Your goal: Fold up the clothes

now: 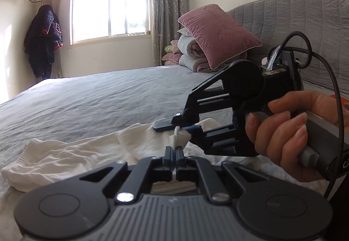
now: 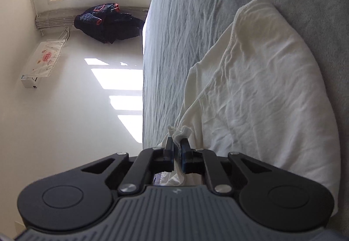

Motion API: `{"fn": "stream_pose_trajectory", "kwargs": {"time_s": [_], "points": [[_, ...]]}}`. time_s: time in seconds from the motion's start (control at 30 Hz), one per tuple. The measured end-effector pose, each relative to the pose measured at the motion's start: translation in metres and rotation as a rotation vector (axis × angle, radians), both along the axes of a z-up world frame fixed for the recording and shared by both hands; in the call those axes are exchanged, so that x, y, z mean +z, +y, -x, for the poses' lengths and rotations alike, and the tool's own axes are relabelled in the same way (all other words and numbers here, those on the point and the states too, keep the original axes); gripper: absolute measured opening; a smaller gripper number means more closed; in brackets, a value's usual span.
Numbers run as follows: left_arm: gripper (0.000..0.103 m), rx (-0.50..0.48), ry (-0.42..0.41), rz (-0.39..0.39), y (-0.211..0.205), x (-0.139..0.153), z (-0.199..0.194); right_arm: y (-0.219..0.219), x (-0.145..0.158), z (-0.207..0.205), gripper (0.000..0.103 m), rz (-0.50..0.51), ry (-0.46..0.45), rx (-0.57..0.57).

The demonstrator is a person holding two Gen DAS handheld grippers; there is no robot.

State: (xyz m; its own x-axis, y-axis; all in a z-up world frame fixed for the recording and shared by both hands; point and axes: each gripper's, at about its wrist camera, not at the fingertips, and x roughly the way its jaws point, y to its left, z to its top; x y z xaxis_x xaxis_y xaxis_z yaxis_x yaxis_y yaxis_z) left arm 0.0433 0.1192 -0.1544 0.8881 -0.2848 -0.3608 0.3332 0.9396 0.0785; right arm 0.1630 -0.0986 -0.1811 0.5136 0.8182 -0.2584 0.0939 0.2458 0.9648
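Observation:
A white garment lies crumpled on the grey bed sheet. My left gripper is shut on a pinch of its white fabric, which pokes up between the fingers. My right gripper shows in the left wrist view just beyond the left one, held sideways in a hand, also shut on the garment's fabric. In the right wrist view, rolled on its side, the right gripper clamps a bunched edge of the white garment, which spreads ahead over the bed sheet.
A pink pillow and folded quilts are stacked against the grey headboard. A window with curtains and a dark coat hanging on the wall lie beyond the bed's far edge.

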Motion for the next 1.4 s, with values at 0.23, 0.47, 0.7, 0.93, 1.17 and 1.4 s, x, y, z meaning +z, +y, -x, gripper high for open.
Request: {"fn": "stream_pose_trajectory", "kwargs": {"time_s": [0.23, 0.47, 0.7, 0.93, 1.17, 1.4], "points": [[0.029, 0.042, -0.010, -0.065, -0.013, -0.015, 0.007, 0.013, 0.010, 0.001, 0.007, 0.056, -0.028, -0.005], [0.039, 0.087, -0.095, -0.154, -0.038, -0.019, 0.014, 0.025, 0.018, -0.002, 0.007, 0.068, -0.020, -0.002], [0.039, 0.182, -0.188, -0.212, -0.054, -0.024, 0.020, 0.035, 0.030, -0.005, 0.006, 0.072, 0.000, 0.041], [0.003, 0.276, -0.212, -0.091, -0.035, -0.011, 0.023, 0.040, 0.037, -0.014, 0.006, 0.101, -0.013, 0.058], [0.002, 0.324, -0.117, 0.325, 0.032, 0.020, 0.004, 0.069, 0.052, -0.032, 0.007, 0.121, -0.089, 0.085], [0.002, 0.407, -0.017, 0.606, 0.105, 0.022, -0.017, 0.116, 0.058, -0.052, 0.006, 0.165, -0.148, 0.135]]}}
